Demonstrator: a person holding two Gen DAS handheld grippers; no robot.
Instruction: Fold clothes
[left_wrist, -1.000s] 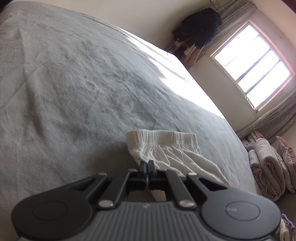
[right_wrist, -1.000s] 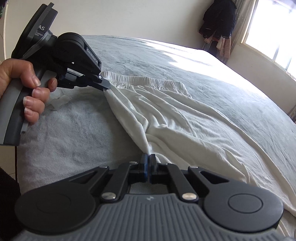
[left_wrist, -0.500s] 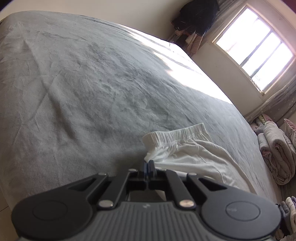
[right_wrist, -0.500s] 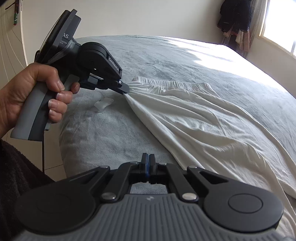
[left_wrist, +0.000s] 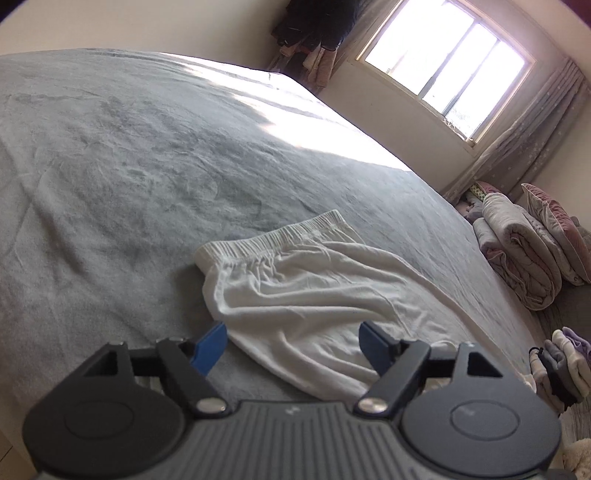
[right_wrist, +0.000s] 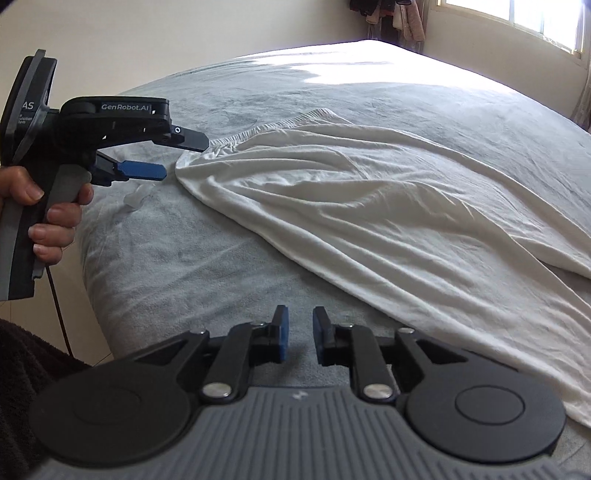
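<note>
The white garment (right_wrist: 388, 206) lies spread on the grey bed cover (left_wrist: 129, 155), its elastic waistband (left_wrist: 273, 236) toward the middle of the bed and the cloth trailing toward the near edge, full of soft creases.

The left gripper (right_wrist: 181, 155) hangs just beside the waistband corner with its jaws opening; they stand wide apart and nothing is between them in the right wrist view. The right gripper (right_wrist: 299, 339) sits over bare bed cover beside the garment's long edge, jaws also opening, a narrow gap with no cloth in it.

Risks, as I judge them: with both grips off, the wrinkles may stay in and any fold made now would come out lumpy. The hem near the bed's edge could slide off if it is tugged. A pinch at the waistband corner could catch the fleecy cover too, or only 1 layer of cloth, so the fold drags askew. A small pale scrap (right_wrist: 136, 195) on the cover near the left gripper could get swept in.

No container is in view; the bedding rolls (left_wrist: 524, 258) are stacked loose beside the bed.
</note>
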